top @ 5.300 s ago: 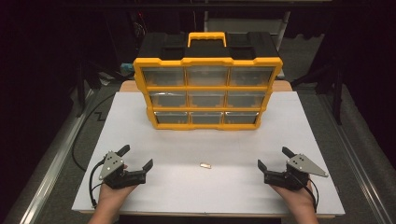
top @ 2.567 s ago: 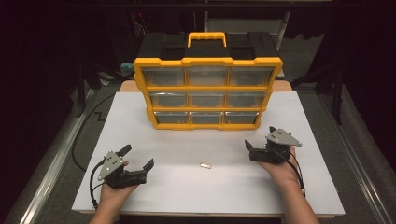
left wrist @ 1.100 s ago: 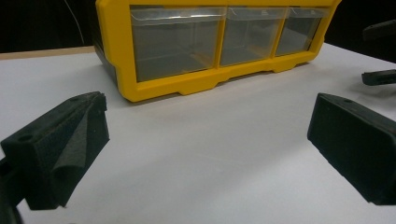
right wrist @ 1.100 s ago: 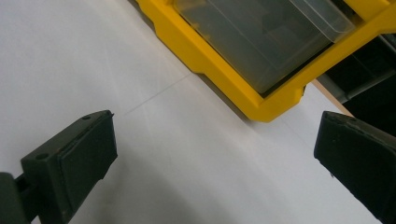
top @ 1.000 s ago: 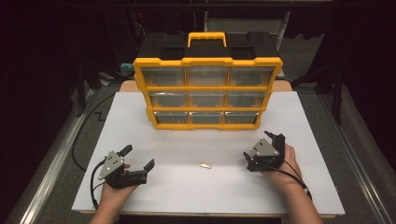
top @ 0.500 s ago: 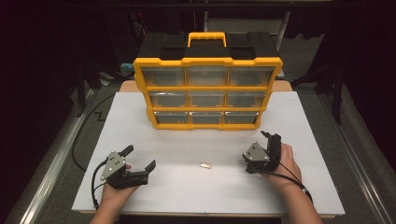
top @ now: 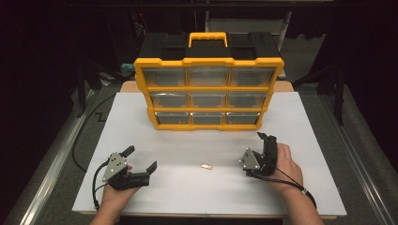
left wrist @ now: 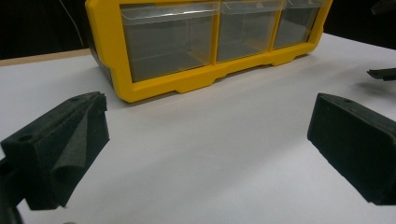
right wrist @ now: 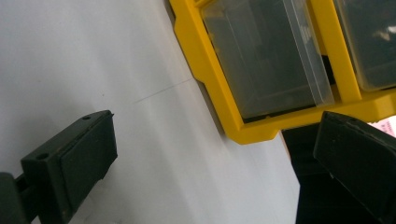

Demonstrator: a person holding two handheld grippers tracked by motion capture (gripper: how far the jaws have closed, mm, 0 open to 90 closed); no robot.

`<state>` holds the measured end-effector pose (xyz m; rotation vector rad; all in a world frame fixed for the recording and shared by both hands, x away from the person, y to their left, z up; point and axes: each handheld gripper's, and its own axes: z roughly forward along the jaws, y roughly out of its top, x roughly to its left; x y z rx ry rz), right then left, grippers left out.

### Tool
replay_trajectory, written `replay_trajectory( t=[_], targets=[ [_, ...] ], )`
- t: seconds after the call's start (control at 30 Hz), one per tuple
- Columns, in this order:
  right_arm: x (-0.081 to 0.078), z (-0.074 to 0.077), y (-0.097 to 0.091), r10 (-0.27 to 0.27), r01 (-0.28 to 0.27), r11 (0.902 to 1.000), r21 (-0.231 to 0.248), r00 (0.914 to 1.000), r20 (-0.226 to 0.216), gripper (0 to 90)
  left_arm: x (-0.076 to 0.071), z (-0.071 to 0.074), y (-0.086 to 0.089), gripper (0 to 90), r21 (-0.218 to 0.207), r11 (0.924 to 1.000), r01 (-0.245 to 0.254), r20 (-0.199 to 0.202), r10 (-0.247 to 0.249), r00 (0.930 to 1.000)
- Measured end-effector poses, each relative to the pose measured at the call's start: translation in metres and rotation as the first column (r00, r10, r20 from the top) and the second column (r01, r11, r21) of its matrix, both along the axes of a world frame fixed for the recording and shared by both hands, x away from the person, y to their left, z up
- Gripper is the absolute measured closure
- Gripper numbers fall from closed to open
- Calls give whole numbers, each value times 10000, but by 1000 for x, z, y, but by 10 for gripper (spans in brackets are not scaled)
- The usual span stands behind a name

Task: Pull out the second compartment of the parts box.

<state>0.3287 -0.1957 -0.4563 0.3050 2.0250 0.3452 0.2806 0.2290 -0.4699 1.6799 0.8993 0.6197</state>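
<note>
The right gripper, jaws apart, hovers right of the small piece. The left gripper gapes empty, farther left of it.

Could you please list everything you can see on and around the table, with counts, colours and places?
Drawer organiser: one, yellow frame, black top, nine clear drawers, at the back middle of the table.
Small part: one, pale metallic, lying on the table between the two tools.
Table: one, white top.
Left tool: one, black, jaws apart, near left of the table, held in a hand.
Right tool: one, black, jaws apart, turned on its side, near right, held in a hand.
</note>
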Motion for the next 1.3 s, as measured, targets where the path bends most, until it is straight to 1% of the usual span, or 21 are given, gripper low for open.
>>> replay_trajectory(
  t=[0.1, 0.13, 0.33, 0.43, 0.57, 0.6, 0.73, 0.8, 0.9, 1.0, 1.07, 1.13, 1.17, 1.2, 1.23, 1.27, 1.3],
  targets=[
    [-1, -1, 3, 92, -85, 9992, -390, 9998, 161, 0, 0, 0, 0, 3, 15, 10000, -2, 11, 2, 10000],
    [-2, -1, 3, 156, -143, 9981, -591, 9996, 229, 0, 0, 0, 0, 3, 17, 10000, -1, 13, 1, 10000],
    [-5, -2, 8, 284, -234, 9926, -1193, 9988, 403, 0, 0, 0, 0, 3, 19, 10000, 14, 31, -14, 10000],
    [-6, -2, 10, 424, -347, 9875, -1537, 9980, 472, 0, 0, 0, 0, 3, 11, 10000, 7, 49, -7, 10000],
    [-7, -3, 13, 478, -351, 9801, -1953, 9970, 607, 0, 0, 0, 0, 3, 37, 10000, 16, 36, -16, 10000],
    [-8, -4, 13, 438, -297, 9788, -2026, 9969, 655, 0, 0, 0, 0, 3, 35, 10000, 15, 37, -15, 10000],
    [-9, -5, 16, 603, -450, 9744, -2202, 9962, 632, 0, 0, 0, 0, 3, 29, 10000, 6, 48, -6, 10000],
    [-10, -6, 17, 568, -386, 9702, -2392, 9959, 697, 0, 0, 0, 0, 3, 35, 10000, 17, 40, -18, 10000],
    [-10, -7, 19, 731, -501, 9624, -2668, 9943, 771, 0, 0, 0, 0, 3, 38, 10000, 36, 41, -36, 10000],
    [-12, -8, 21, 716, -440, 9580, -2833, 9936, 878, 0, 0, 0, 0, 3, 74, 10000, 31, 29, -31, 10000],
    [-13, -8, 22, 824, -491, 9521, -3018, 9917, 985, 0, 0, 0, 0, 3, 66, 10000, 53, 20, -53, 10000],
    [-13, -8, 23, 730, -392, 9540, -2973, 9919, 1035, 3, 0, 0, -1, 3, 53, 10000, 65, 21, -65, 10000],
    [-13, -9, 24, 671, -352, 9550, -2945, 9928, 989, 3, 0, 0, -1, 3, 61, 10000, 73, 13, -73, 10000],
    [-13, -10, 25, 714, -391, 9538, -2980, 9926, 983, 3, 0, 0, -1, 4, 86, 9999, 65, -3, -65, 10000],
    [-13, -10, 26, 737, -438, 9521, -3025, 9934, 880, 4, 0, -1, -1, 3, 110, 9999, 65, -15, -65, 10000],
    [-13, -11, 27, 839, -479, 9479, -3149, 9913, 1017, 7, 1, -1, -1, 3, 116, 9999, 70, -40, -69, 10000],
    [-13, -11, 28, 863, -518, 9456, -3213, 9918, 939, 10, 1, -1, -1, 3, 125, 9999, 67, -43, -67, 10000]
  ],
)
